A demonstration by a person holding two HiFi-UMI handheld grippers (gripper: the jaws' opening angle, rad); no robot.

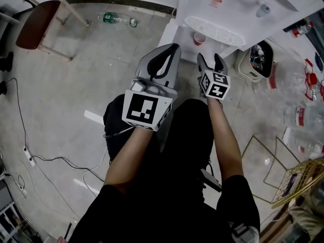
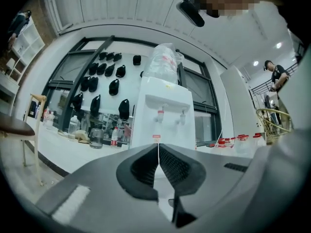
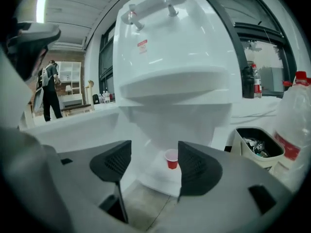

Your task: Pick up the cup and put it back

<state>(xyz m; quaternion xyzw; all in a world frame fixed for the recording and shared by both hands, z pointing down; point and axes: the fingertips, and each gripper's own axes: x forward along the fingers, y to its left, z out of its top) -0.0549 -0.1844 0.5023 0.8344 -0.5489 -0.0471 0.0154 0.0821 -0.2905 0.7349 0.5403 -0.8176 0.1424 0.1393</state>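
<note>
A small red cup (image 1: 200,38) stands on the white low ledge at the foot of the water dispenser (image 1: 238,9), under its drip grille (image 1: 215,30). My right gripper (image 1: 210,59) hovers a short way in front of the cup, open and empty. In the right gripper view the cup (image 3: 171,159) shows far off between the two spread pads, nearer the right one; the right gripper (image 3: 154,152) holds nothing. My left gripper (image 1: 173,48) is beside it on the left, shut, with its pads meeting and nothing between them. In the left gripper view, the left gripper (image 2: 158,147) faces the dispenser (image 2: 163,113).
A cream bin with rubbish (image 1: 257,59) stands right of the dispenser, with large water bottles (image 1: 298,85) beyond it. A green bottle (image 1: 117,19) lies on the floor, a chair (image 1: 38,24) stands far left, cables (image 1: 45,161) run at the left. A person (image 3: 50,89) stands in the background.
</note>
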